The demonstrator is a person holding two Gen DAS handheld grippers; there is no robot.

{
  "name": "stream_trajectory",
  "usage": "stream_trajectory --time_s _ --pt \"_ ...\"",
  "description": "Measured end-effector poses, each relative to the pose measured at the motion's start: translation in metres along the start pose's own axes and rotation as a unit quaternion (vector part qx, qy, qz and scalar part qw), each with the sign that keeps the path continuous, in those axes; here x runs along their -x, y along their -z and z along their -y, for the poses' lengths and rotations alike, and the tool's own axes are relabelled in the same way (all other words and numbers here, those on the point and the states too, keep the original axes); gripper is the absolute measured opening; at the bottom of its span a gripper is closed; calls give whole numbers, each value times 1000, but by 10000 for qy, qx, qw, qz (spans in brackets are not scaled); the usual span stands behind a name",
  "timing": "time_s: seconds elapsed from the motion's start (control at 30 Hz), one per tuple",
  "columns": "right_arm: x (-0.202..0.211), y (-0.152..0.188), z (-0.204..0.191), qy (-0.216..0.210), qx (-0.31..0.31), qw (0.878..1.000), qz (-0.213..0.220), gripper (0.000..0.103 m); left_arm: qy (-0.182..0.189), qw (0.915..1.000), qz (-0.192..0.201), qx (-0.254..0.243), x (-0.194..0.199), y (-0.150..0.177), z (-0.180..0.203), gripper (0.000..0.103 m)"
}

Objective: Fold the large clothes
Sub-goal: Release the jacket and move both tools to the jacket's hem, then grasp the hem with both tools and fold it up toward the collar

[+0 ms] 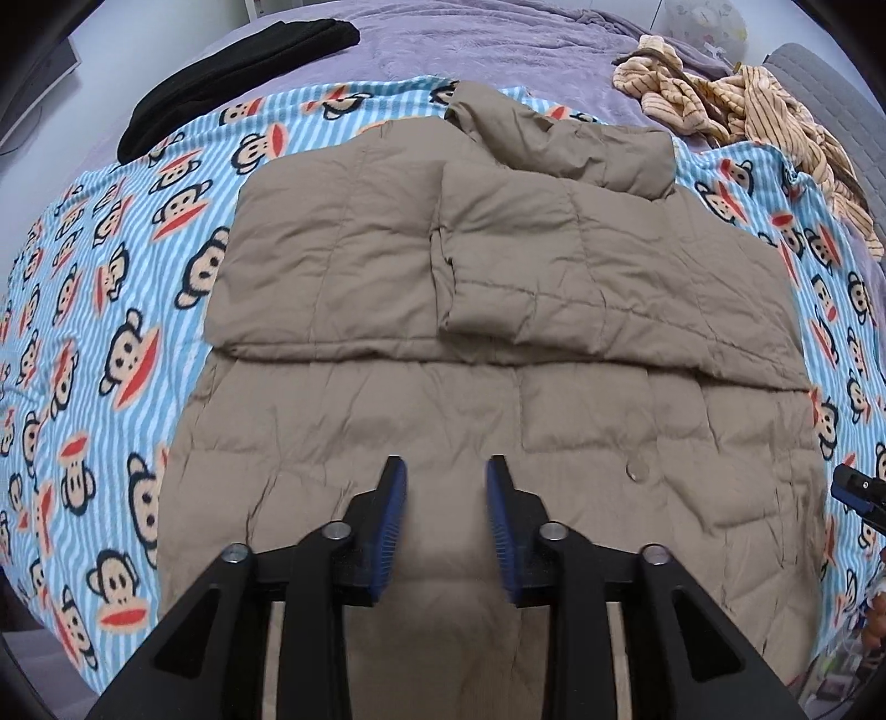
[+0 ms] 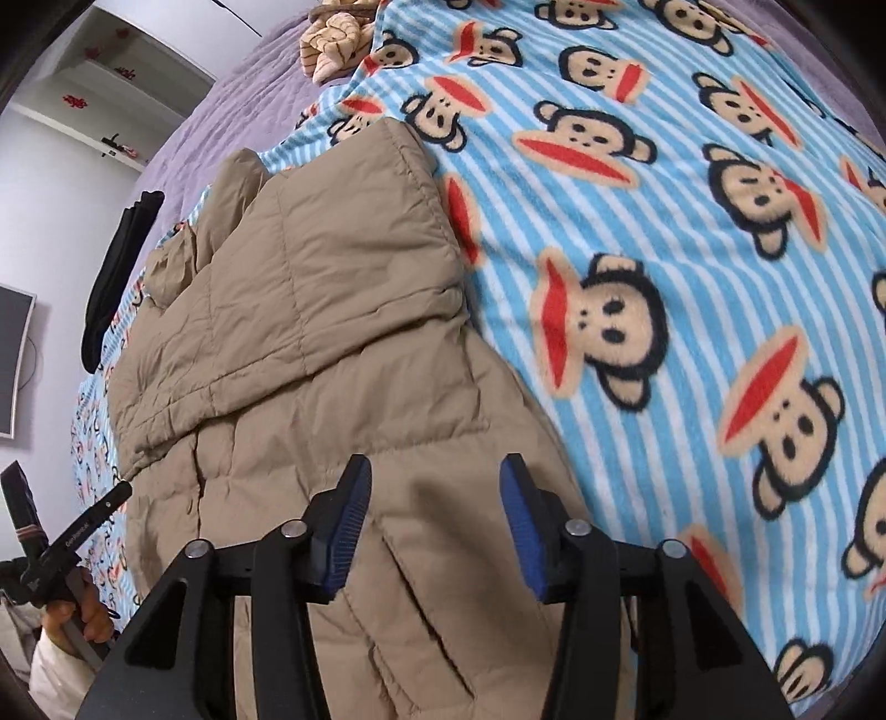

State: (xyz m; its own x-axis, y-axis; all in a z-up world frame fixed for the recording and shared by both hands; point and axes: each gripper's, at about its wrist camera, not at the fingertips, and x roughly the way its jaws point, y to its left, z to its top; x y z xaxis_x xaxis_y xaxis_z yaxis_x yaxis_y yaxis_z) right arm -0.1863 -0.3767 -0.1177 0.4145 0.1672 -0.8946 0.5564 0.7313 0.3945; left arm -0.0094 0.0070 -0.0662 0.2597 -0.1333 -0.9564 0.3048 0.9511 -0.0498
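Note:
A tan quilted jacket (image 1: 498, 387) lies flat on a blue striped monkey-print blanket (image 1: 99, 332), its upper part and sleeves folded down over the body. My left gripper (image 1: 446, 471) hovers over the jacket's lower middle, jaws apart with nothing between the blue pads. In the right wrist view the same jacket (image 2: 310, 343) runs along the left, and my right gripper (image 2: 435, 471) hangs open above its right edge, holding nothing. The right gripper's tip shows in the left wrist view at the far right edge (image 1: 858, 493).
A black garment (image 1: 232, 77) lies at the back left on the purple bedcover (image 1: 470, 39). A striped beige garment (image 1: 747, 105) is heaped at the back right. A person's hand (image 2: 83, 609) grips the left tool. A monitor (image 2: 14, 365) stands by the wall.

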Motion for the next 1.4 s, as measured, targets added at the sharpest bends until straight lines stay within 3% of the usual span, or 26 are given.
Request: stream_trajectory --time_s 0.03,0.07,0.13,0.4,0.53,0.67,0.8,0.87,1.2,1.4 --pt "2 4 -1 -33 -27 10000 -46 54 -40 10000 27 62 6 6 0 94" --pt "4 8 -2 -64 -70 9999 -86 54 -85 9998 164 118 13 12 -1 98" --pt "8 14 -2 -167 -154 9996 -159 58 -132 9995 264 117 25 22 2 98" --pt "22 35 -18 -280 100 9989 -360 68 -328 9992 -51 208 39 51 -1 98" --pt "29 49 -25 -506 163 9978 -400 83 -328 9991 -128 251 47 64 -5 98" --pt "27 63 -34 -606 215 9965 -535 83 -267 9992 -169 241 52 77 -13 98" --pt "20 81 -39 -670 91 9957 -635 84 -440 9984 -229 287 50 92 -26 98" --pt "16 91 -43 -707 45 9952 -679 102 -457 9981 -265 307 48 100 -36 98" --pt "4 141 -47 -731 -441 9921 -916 103 -183 9980 -487 354 44 135 -69 98" --pt "6 157 -21 -806 -1200 9859 -841 103 -19 9978 -537 399 44 148 -81 98"
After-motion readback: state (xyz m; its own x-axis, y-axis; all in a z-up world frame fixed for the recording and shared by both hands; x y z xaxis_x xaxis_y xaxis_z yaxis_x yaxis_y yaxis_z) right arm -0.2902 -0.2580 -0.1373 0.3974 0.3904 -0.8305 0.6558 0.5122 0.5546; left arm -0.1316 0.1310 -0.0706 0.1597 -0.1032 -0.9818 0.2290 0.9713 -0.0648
